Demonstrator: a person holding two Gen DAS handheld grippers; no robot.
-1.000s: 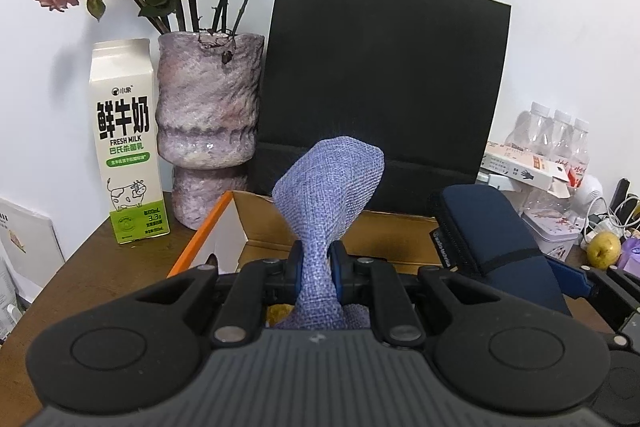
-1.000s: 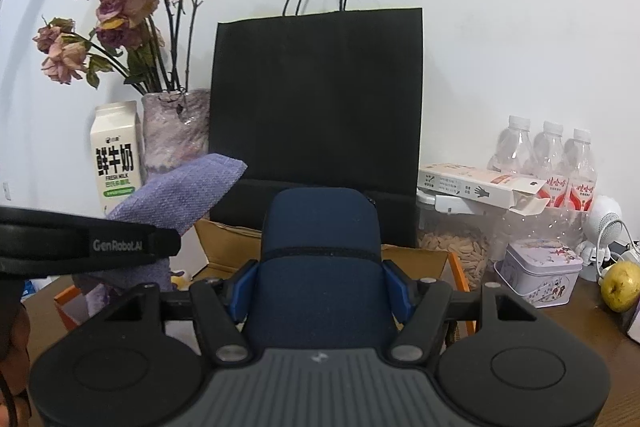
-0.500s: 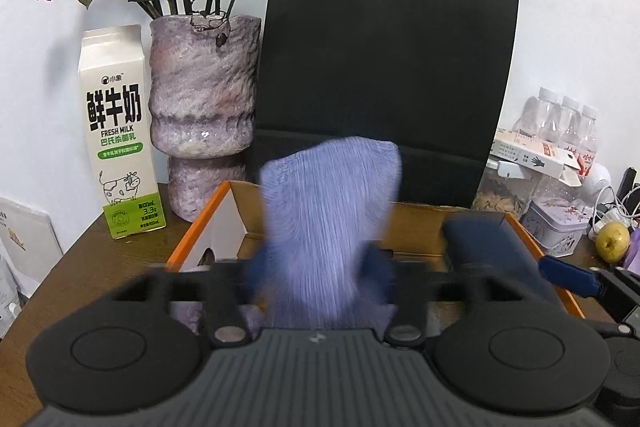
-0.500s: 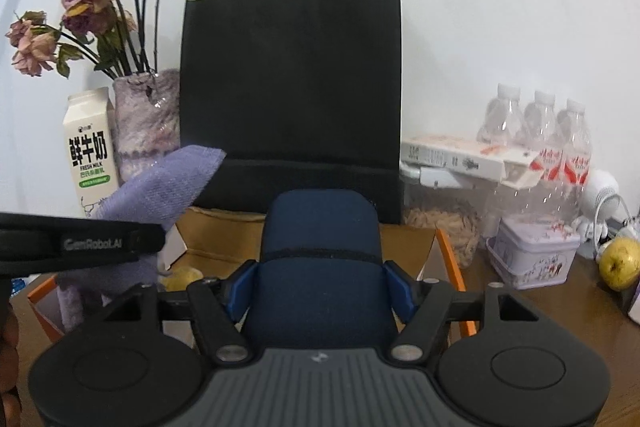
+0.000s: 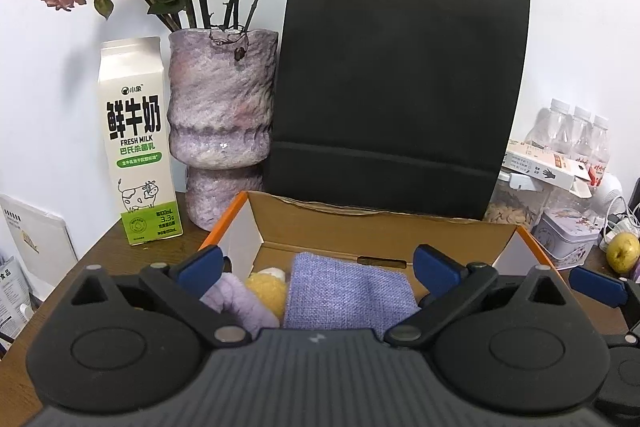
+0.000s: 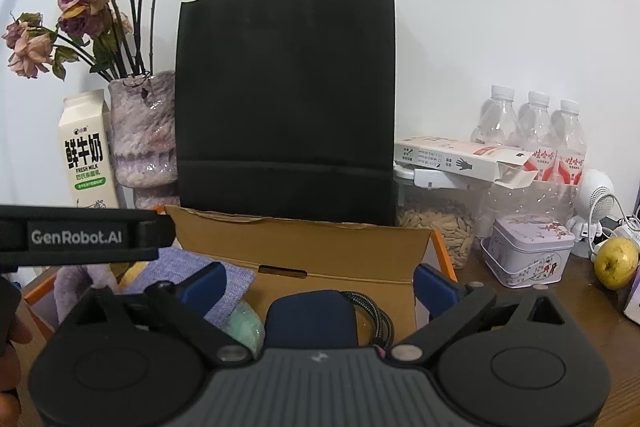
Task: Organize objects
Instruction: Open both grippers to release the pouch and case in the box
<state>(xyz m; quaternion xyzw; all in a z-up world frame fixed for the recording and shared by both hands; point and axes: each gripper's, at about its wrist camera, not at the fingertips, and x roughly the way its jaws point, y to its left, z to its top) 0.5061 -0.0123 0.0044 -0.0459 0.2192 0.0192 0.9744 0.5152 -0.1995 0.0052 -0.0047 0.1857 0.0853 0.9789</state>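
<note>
Opening wide, both grippers' fingers clear pouch and case inside the box.

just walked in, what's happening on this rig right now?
A person with a handheld gripper in each hand is packing things into a cardboard box on the table. The left gripper has its jaws opening, with the purple woven pouch lying loose in the box below them. The right gripper is also opening its jaws over a dark blue case, which sits in the box beside a braided cable. Neither gripper is pressing on anything.
</note>
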